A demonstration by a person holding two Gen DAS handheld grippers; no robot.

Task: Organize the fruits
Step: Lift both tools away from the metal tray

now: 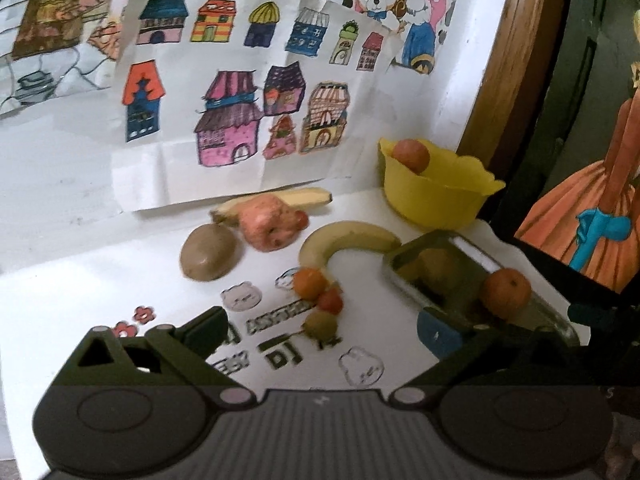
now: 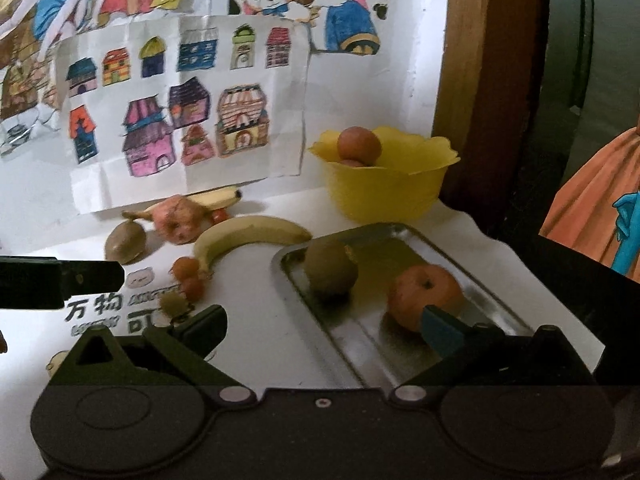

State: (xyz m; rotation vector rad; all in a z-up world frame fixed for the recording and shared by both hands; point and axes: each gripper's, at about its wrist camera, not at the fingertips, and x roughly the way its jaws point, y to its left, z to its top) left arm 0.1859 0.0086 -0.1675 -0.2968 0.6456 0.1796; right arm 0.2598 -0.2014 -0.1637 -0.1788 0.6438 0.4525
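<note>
Partway through, by my read: a kiwi (image 2: pixel 331 269) and an orange (image 2: pixel 425 295) sit on the metal tray (image 2: pixel 496 304), and round reddish fruits (image 2: pixel 359 146) fill the yellow bowl (image 2: pixel 384 192) at twelve o'clock. Both the left tongs (image 1: pixel 320 330) and right tongs (image 2: pixel 320 326) gape wide, empty. Left on the bench (image 2: pixel 256 344), around ten o'clock: two bananas (image 2: pixel 252 234), another kiwi (image 2: pixel 125 245), a pink lumpy fruit (image 2: pixel 180 220) and small ones (image 2: pixel 188 276).

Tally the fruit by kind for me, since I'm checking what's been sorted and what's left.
Bananas: 2
Kiwis: 2
Oranges: 1, on the tray
Pinkish lumpy fruit: 1
Round reddish fruits in the yellow bowl: 2 visible
Small fruits in a cluster: 3
Total: 11
</note>
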